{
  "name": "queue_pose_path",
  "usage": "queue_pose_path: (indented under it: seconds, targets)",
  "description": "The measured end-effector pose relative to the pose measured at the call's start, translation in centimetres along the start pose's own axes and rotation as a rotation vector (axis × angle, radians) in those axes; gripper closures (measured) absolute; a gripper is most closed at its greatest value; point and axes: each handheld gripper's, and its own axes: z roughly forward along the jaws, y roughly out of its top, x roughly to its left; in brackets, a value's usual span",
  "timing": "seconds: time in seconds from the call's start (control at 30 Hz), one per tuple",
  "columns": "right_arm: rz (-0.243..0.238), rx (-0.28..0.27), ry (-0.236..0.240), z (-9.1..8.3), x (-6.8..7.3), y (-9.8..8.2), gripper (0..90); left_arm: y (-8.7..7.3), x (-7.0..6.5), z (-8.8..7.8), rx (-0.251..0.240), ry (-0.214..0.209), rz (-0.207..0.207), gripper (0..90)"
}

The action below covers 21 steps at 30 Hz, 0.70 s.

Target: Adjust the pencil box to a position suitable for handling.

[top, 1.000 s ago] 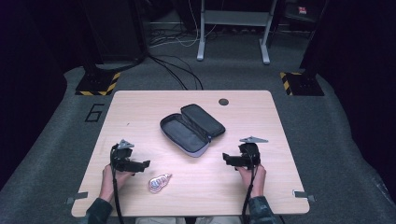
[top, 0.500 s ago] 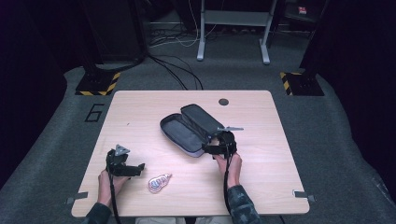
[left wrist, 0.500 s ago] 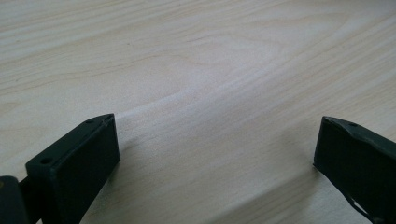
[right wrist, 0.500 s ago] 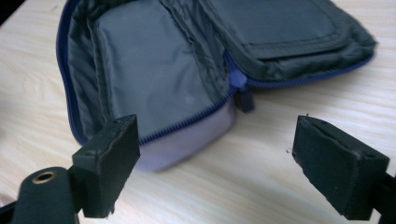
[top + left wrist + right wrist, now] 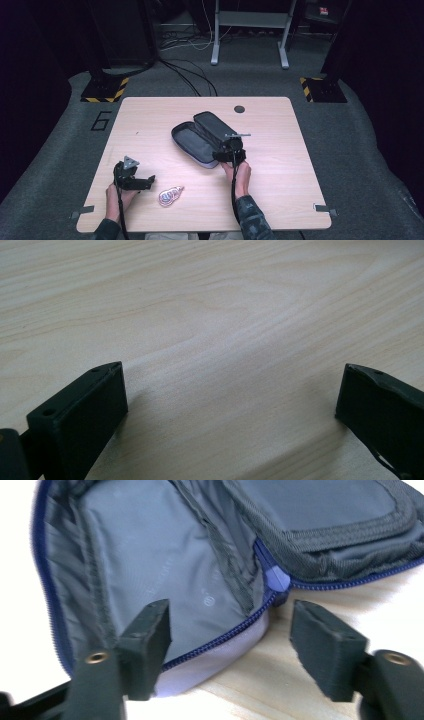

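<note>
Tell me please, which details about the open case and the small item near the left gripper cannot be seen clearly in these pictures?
- Small pink item, high view: too small to tell what it is.
- Open case, right gripper view: its far ends are cut off by the frame edges.
- Case's outer side: hidden, it faces the table.
- Right gripper: whether its jaws already touch the case rim is unclear; the rim lies between them.

A small pink packet point(image 5: 170, 195) lies on the wooden table point(image 5: 280, 130), near its front edge.
</note>
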Motion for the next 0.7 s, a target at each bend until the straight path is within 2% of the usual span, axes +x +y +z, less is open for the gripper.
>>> queue_pose_path:
  seconds: [0.03,0.13,0.2,0.23,0.33,0.43,0.47,0.5,0.57,0.7]
  targets:
    - [-0.009,0.011,-0.011,0.1,0.1,-0.1,42.6,0.0,0.0,0.0,0.000,0.000,0.000,0.0]
    - [-0.017,0.019,-0.025,0.2,0.1,-0.2,51.9,0.0,0.0,0.0,-0.001,0.001,-0.002,0.0]
    - [-0.023,0.021,-0.030,0.2,-0.1,-0.2,54.3,0.0,0.0,0.0,-0.002,0.002,-0.004,0.0]
    - [-0.027,0.018,-0.049,0.0,-0.4,-0.3,59.4,0.0,-0.1,0.0,-0.003,0.002,-0.006,0.0]
    - [-0.033,0.015,-0.051,-0.1,-0.9,-0.3,63.8,0.0,-0.1,0.0,-0.004,0.002,-0.008,0.0]
    - [-0.050,0.008,-0.065,-0.3,-2.0,-0.2,73.2,0.0,-0.1,0.0,-0.003,0.002,-0.007,0.0]
    - [-0.050,0.008,-0.065,-0.3,-2.0,-0.2,73.2,0.0,-0.1,0.0,-0.003,0.002,-0.007,0.0]
    - [-0.055,0.013,-0.069,-0.4,-2.4,-0.1,77.8,-0.1,-0.1,0.0,-0.010,0.008,-0.009,0.0]
    - [-0.070,0.016,-0.068,-0.4,-2.8,0.0,80.7,-0.1,-0.1,0.1,-0.015,0.010,-0.010,0.0]
    - [-0.060,0.009,-0.059,-0.4,-3.6,0.2,85.4,-0.1,-0.1,0.1,-0.015,0.010,-0.009,0.0]
